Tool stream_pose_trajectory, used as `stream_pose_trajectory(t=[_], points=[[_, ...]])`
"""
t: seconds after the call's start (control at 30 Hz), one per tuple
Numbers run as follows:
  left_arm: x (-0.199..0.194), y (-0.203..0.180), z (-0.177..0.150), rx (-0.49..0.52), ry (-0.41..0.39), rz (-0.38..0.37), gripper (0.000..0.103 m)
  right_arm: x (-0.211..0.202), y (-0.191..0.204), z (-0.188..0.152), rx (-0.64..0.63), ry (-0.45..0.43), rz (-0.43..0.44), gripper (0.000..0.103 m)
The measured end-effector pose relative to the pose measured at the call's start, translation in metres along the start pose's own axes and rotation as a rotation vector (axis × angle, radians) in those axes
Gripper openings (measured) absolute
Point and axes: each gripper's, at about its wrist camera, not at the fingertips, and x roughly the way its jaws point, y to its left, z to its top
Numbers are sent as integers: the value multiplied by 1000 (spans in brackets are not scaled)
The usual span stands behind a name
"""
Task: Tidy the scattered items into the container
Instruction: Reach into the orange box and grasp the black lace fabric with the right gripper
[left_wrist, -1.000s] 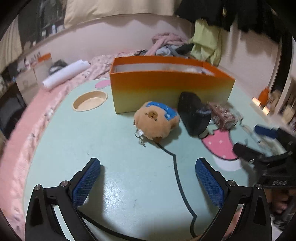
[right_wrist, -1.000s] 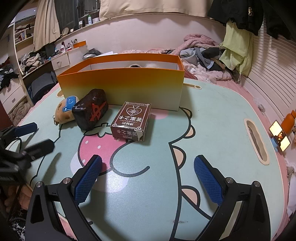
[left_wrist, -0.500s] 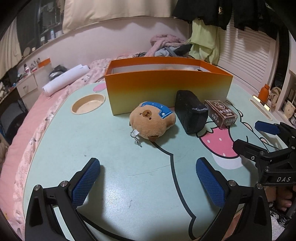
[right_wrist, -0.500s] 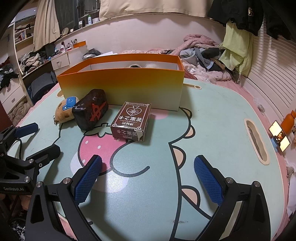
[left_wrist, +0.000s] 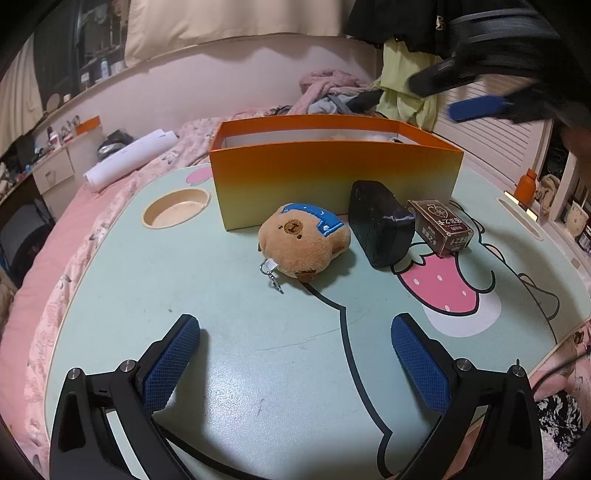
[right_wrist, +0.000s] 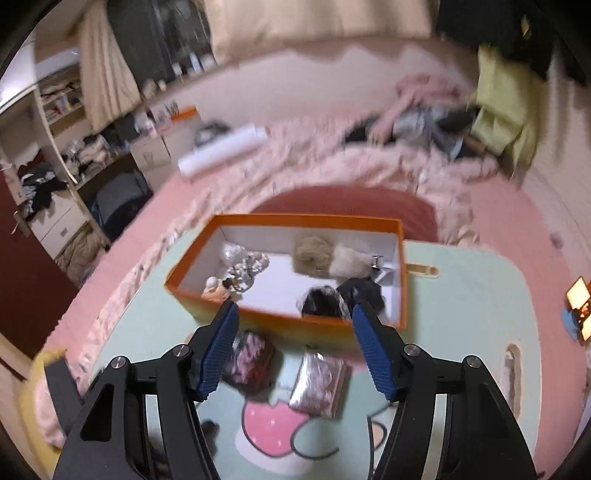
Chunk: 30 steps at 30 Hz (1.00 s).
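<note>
1. Left gripper (left_wrist: 295, 360): low over the table (left_wrist: 229, 280), jaws wide apart, nothing between the pads.
2. Right gripper (right_wrist: 293, 349): raised above the table, jaws closing, about half apart, nothing between them. In the left view it shows blurred at 1 o'clock.
3. Plush toy (left_wrist: 304, 242): on the table at 12 o'clock from the left gripper, keyring at its near side.
4. Dark pouch (left_wrist: 380, 229): just beside the toy, at its 3 o'clock.
5. Card box (left_wrist: 441, 227): just beside the pouch, further right.
6. Orange box (left_wrist: 332, 177): behind all three, open-topped; the right view shows several small items lying inside, blurred.
</note>
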Motion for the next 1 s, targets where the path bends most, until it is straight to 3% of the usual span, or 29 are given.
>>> stream_pose_trajectory(t=[0.13,0.27,0.4,0.53,0.83,1.0], points=[[0,0,1,0,0,-1,103,43,-7,20,54,171,-1,43],[1,-1,1,0,-1,-1,103,71,-6,23,34,258,-71,38],[1,0,1,0,-2,-1,103,87,-12,21,58,314,-65,13],[1,-1,2,-1,-3,-1,103,87,-19,24,106,294,-25,6],[1,-1,3,-1,-4,-1,103,-1,-6,37,95,40,97,5],[1,-2,3,0,-4,0,103,-39,12,7,43,-25,194,5]])
